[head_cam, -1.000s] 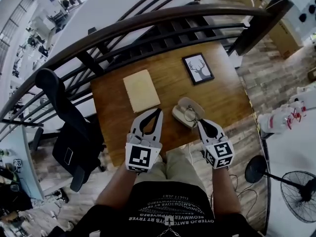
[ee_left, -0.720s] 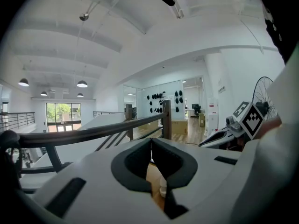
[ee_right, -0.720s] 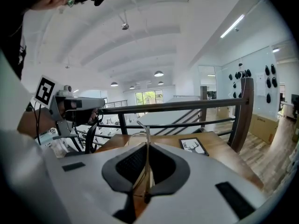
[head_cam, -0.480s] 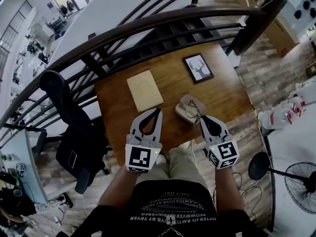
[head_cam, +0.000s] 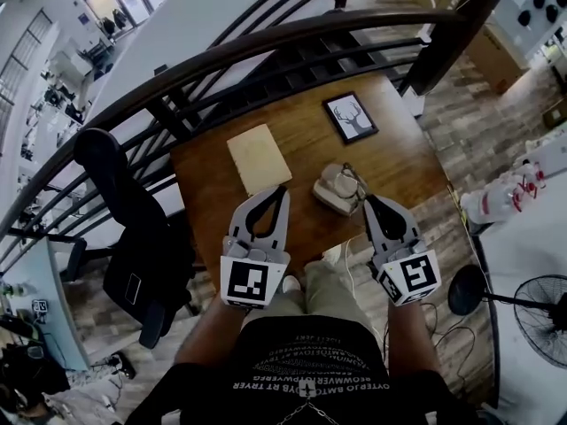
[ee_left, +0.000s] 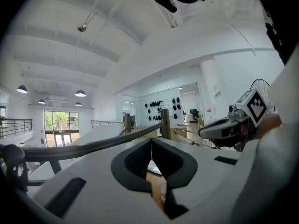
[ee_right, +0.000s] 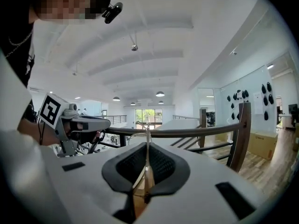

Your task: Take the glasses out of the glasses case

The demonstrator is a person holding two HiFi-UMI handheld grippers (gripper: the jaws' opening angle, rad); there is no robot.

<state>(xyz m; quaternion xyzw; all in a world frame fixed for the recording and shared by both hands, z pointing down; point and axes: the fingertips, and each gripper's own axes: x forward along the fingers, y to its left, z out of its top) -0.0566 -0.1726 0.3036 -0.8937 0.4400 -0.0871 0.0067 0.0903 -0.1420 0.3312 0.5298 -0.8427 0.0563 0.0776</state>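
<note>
The cream glasses case [head_cam: 333, 189] lies open near the front of the wooden table [head_cam: 403, 171]. My right gripper [head_cam: 370, 200] is shut on a temple of the thin wire glasses [ee_right: 146, 133], just right of the case and above it. In the right gripper view the temple runs up out of the closed jaws [ee_right: 147, 143], with a lens rim beyond. The left gripper view shows the glasses [ee_left: 186, 135] hanging off the right gripper's tip. My left gripper [head_cam: 280, 189] hovers left of the case, shut and holding nothing; its tips meet [ee_left: 151, 143].
A beige notebook [head_cam: 258, 158] lies at the table's back left and a framed deer picture [head_cam: 350, 118] at the back right. A dark curved railing [head_cam: 266, 47] runs behind the table. A black office chair [head_cam: 133, 237] stands at the left, a floor fan [head_cam: 532, 317] at the right.
Both grippers have risen and drawn back towards the person. The glasses, which lay in the case, have come up out of it in the right gripper.
</note>
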